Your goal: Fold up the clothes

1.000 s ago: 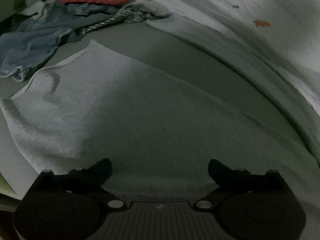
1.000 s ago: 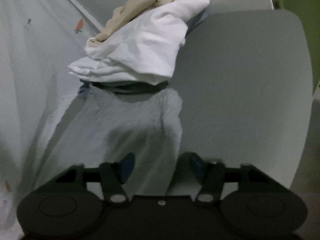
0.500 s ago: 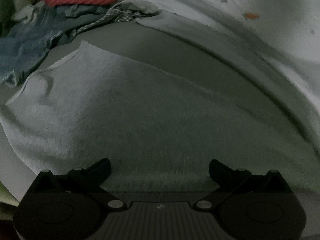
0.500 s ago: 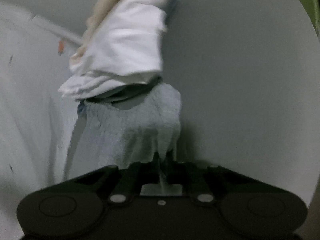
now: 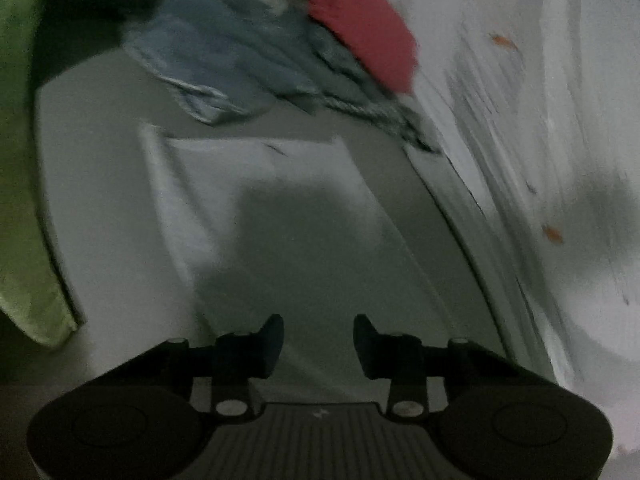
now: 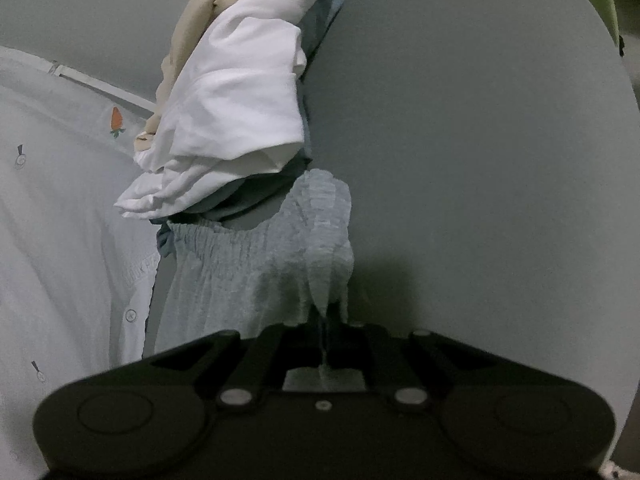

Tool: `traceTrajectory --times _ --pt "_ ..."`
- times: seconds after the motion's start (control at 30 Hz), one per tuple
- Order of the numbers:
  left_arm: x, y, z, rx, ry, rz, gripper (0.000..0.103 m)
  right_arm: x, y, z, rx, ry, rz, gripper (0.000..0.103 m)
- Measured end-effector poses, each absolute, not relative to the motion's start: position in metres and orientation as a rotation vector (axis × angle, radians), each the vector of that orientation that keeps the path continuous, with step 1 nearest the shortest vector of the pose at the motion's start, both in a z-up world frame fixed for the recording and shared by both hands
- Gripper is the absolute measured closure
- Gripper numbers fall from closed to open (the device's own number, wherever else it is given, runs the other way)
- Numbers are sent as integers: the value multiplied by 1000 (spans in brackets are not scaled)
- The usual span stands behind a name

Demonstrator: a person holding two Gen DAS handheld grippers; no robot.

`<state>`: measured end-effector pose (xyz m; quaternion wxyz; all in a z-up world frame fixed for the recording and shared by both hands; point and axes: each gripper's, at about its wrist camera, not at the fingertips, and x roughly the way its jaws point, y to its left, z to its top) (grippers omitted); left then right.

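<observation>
A light grey garment [image 5: 288, 216] lies spread on the grey table, seen in the left wrist view. My left gripper [image 5: 318, 340] hovers over its near part, jaws open with a narrow gap, nothing between them. In the right wrist view the same grey garment's elastic waistband end [image 6: 256, 256] is lifted and bunched. My right gripper [image 6: 322, 336] is shut on a pinch of the grey garment at its right corner.
A pile of denim [image 5: 216, 60] and a red garment [image 5: 360, 28] lies beyond the grey cloth. A white and beige clothes stack [image 6: 236, 108] sits behind the waistband. A white carrot-print sheet [image 6: 60, 184] lies left. Green fabric [image 5: 24, 200] hangs at the table's left edge.
My right gripper closed on the garment's corner and lifted it. My left gripper swung round to look along the garment, and its jaws narrowed.
</observation>
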<state>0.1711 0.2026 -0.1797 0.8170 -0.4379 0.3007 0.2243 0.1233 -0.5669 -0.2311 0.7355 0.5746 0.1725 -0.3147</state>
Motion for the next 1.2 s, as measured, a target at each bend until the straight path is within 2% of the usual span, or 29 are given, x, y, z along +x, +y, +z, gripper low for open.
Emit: traceTrajectory --times 0.13,0.67,0.73,0.77,0.8,0.83,1.2 --pt "156 224 -183 -986 626 564 64 120 -566 -233 1296 361 -695 103" --pt "177 269 -179 -845 657 798 58 126 -564 -227 1285 393 -738 103" --pt "182 267 -178 -815 661 798 62 128 -562 -226 1279 392 -747 102" --pt "184 266 -178 -801 658 789 68 129 -562 -225 1275 395 -751 102" --pt "186 266 -178 -796 658 778 94 130 -561 -223 1271 398 -756 102" --pt "188 266 -178 -799 660 763 102 130 -561 -222 1264 398 -761 102" --pt "202 261 -127 -789 438 684 103 119 -566 -179 1196 297 -674 102"
